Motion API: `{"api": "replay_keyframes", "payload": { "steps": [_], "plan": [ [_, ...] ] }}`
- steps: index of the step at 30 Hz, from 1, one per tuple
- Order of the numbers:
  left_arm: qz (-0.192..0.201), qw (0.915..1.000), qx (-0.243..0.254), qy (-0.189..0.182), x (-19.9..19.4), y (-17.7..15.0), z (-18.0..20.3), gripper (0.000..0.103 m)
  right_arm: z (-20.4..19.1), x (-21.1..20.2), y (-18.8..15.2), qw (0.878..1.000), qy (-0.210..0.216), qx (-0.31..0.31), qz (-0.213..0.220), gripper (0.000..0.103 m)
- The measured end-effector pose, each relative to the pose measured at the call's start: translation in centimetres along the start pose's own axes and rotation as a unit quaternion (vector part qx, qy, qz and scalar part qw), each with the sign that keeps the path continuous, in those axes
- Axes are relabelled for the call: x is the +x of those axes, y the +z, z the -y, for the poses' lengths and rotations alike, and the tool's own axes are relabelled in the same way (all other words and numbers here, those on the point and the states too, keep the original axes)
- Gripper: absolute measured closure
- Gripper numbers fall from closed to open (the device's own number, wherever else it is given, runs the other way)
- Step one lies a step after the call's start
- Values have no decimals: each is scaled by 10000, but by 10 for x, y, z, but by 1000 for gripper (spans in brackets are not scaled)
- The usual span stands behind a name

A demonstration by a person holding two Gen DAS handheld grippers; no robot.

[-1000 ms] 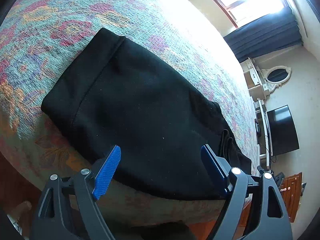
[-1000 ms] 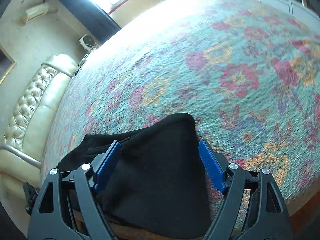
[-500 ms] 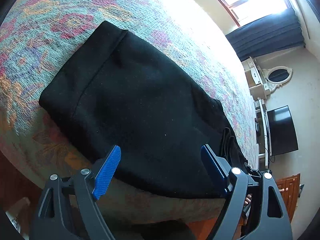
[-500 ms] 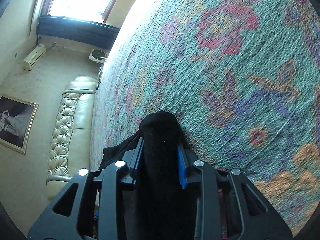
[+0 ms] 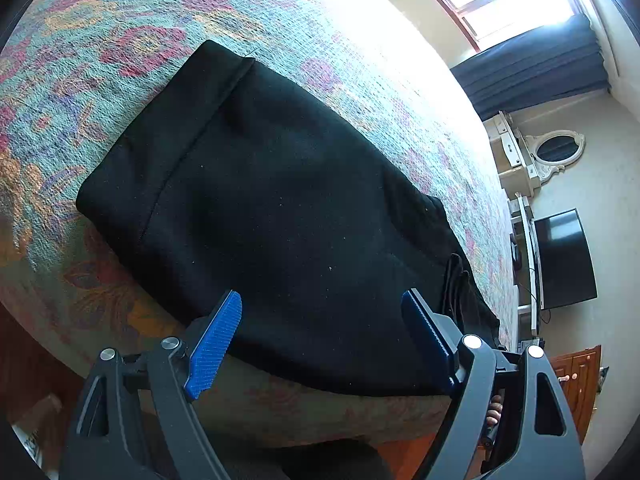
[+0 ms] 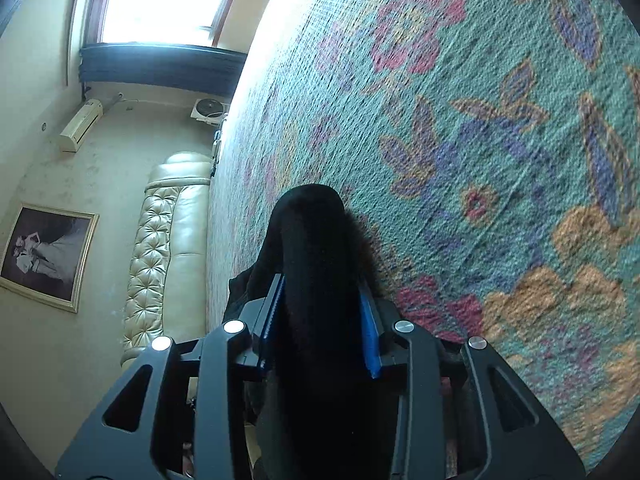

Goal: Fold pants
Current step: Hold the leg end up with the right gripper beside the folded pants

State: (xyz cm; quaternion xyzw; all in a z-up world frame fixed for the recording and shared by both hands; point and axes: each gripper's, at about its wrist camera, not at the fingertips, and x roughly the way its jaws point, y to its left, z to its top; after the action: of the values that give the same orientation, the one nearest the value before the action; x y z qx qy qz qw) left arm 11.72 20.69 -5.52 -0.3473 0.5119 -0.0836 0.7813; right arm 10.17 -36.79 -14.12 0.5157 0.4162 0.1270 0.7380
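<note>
Pants in right tool

Black pants lie flat on the floral-covered bed, near its edge.

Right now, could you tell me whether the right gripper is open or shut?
Shut: the right gripper has both blue pads pressed against a bunched ridge of the black pants.

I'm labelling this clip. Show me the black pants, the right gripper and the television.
black pants [image 5: 280,208]: left wrist view, middle of the flat fabric.
right gripper [image 6: 320,312]: right wrist view, between the fingertips shut on fabric.
television [image 5: 564,260]: left wrist view, dark screen.
</note>
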Motion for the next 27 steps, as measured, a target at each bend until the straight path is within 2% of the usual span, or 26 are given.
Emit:
{"api": "replay_keyframes", "payload": {
  "steps": [5, 7, 10, 11, 16, 18, 20, 22, 27],
  "plan": [
    [-7, 10000, 17, 10, 1, 0, 0, 22, 4, -15, -20, 9998, 126, 105, -130, 61],
    [-9, 10000, 30, 20, 3, -1, 2, 22, 8, -18, -23, 9997, 159, 156, -121, 61],
    [-8, 10000, 46, 31, 4, -3, 3, 22, 8, -16, -24, 9997, -203, 99, -115, 79],
    [-8, 10000, 51, 35, 4, -4, 4, 22, 9, -15, -25, 9996, -247, 97, -99, 82],
    [-6, 10000, 80, 59, 5, -7, 6, 22, 18, -18, -25, 9996, -193, 182, -86, 84],
    [-2, 9999, 88, 60, 5, -7, 7, 22, 23, -23, -26, 9996, -95, 262, -95, 82],
    [-5, 10000, 79, 49, 5, -8, 7, 22, 30, -29, -29, 9990, 100, 420, -139, 77],
    [-9, 10000, 84, 53, 5, -9, 8, 22, 31, -33, -34, 9989, 123, 410, -214, 75],
    [-8, 10000, 83, 52, 4, -9, 8, 22, 30, -42, -50, 9986, 134, 351, -372, 61]
  ]
}}
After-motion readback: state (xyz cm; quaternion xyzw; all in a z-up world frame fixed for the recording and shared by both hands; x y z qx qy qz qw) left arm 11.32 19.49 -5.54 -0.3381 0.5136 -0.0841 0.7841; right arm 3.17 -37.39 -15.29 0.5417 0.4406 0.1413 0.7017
